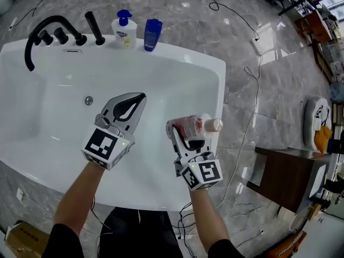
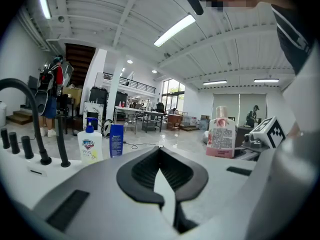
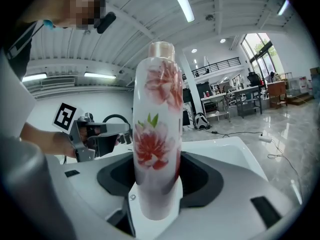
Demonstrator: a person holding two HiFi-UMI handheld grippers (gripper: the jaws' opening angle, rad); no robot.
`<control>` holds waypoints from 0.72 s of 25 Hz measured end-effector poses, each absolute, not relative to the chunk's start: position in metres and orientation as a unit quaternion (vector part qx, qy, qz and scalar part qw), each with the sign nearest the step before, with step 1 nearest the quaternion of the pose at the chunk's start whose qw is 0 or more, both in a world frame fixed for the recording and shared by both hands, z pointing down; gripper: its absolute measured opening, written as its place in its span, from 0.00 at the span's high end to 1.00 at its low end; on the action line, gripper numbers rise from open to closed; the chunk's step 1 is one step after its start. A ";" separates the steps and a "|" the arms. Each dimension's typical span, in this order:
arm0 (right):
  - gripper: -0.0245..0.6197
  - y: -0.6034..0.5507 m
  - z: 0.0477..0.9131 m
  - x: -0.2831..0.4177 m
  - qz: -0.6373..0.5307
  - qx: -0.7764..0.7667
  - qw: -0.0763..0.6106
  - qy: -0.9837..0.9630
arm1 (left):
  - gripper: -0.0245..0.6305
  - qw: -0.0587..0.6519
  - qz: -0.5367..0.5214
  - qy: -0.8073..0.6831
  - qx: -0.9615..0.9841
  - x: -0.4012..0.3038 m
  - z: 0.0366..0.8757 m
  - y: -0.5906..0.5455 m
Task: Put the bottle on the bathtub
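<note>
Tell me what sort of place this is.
Probably a lab or showroom hall, not a home bathroom: the white bathtub stands on open marble floor with loose cables, and desks fill the background.

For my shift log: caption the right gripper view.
Right gripper shut on a floral-print bottle, white bathtub and left gripper behind.

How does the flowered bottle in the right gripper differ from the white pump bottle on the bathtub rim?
The flowered bottle is clamped in the right gripper above the bathtub; the pump bottle stands free on the rim. The flowered bottle lies sideways in the head view; the pump bottle is upright. The flowered bottle has a plain pale cap and red blossoms, the pump bottle a blue pump head. Both have white bodies.
</note>
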State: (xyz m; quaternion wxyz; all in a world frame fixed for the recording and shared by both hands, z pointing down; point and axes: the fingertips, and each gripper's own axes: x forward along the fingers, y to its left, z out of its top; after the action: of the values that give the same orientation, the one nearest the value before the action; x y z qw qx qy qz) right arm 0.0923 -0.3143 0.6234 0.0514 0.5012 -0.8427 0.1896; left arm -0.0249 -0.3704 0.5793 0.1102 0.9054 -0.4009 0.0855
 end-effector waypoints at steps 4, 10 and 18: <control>0.57 -0.350 0.638 0.097 0.180 0.504 0.057 -0.843 | 0.95 0.108 0.088 -0.401 0.906 -0.018 0.597 -0.388; 0.57 -0.413 0.650 0.101 0.149 0.506 0.066 -0.847 | 0.95 0.101 0.092 -0.393 0.909 -0.001 0.623 -0.408; 0.57 -0.492 0.662 0.103 0.128 0.514 0.097 -0.843 | 0.95 0.121 0.094 -0.389 0.908 0.006 0.651 -0.409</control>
State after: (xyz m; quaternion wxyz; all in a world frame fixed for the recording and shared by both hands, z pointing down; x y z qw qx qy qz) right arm 0.1026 -0.4925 0.6623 0.0972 0.5139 -0.8426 0.1280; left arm 0.0060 -0.4093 0.6512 0.1211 0.9084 -0.3891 0.0939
